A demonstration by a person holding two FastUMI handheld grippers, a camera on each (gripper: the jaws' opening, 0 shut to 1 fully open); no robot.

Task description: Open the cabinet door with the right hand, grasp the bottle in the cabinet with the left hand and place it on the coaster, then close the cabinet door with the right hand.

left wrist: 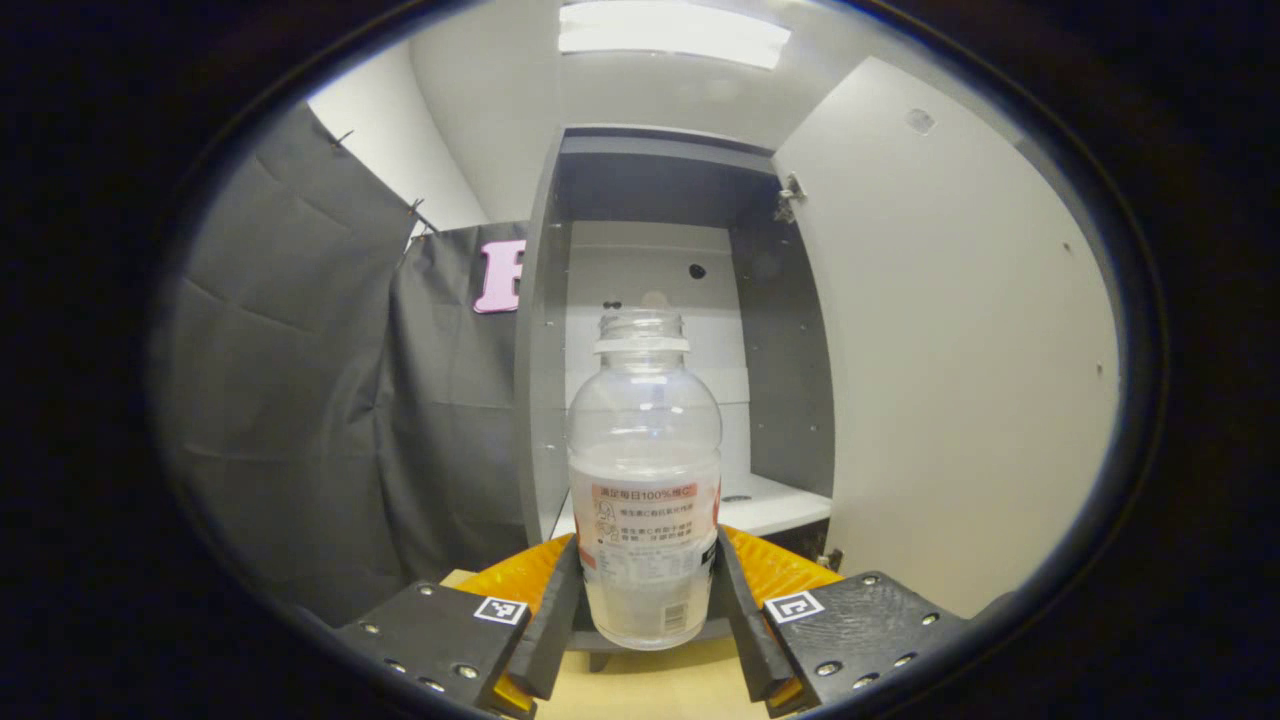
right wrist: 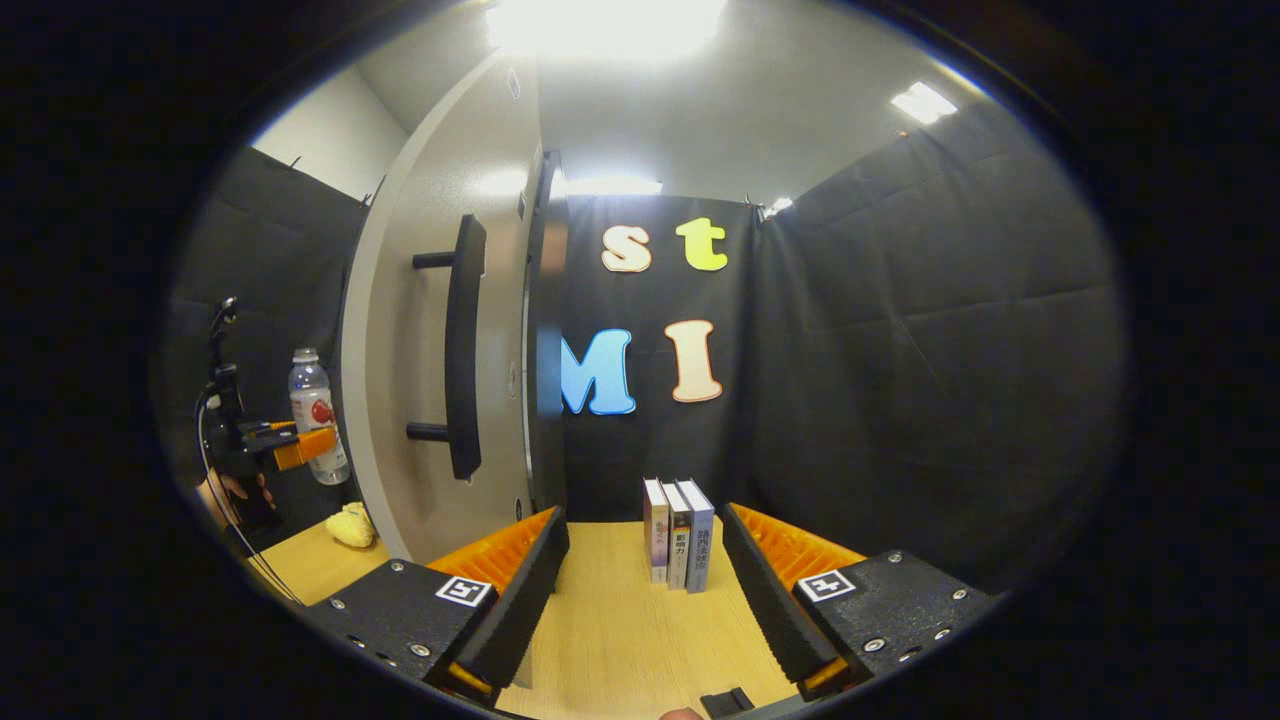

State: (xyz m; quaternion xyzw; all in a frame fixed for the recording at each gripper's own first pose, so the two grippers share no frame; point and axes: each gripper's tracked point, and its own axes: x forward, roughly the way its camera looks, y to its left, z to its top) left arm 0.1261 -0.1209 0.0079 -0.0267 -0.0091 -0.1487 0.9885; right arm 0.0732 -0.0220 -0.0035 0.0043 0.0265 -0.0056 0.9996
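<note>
Open cabinet behind, bottle base hidden between left claw fingers

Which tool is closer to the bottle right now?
The left tool: its fingers grip the bottle on both sides. The right tool is open, on the other side of the cabinet door, facing some books.

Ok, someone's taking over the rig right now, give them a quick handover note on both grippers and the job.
Left gripper: shut on the bottle, held upright in front of the open cabinet.
Right gripper: open, empty, over the table beside the cabinet door, near its handle.
Done: door opened, bottle grasped and out of the cabinet.
Left: set the bottle on the coaster, then close the door with the right gripper.
</note>
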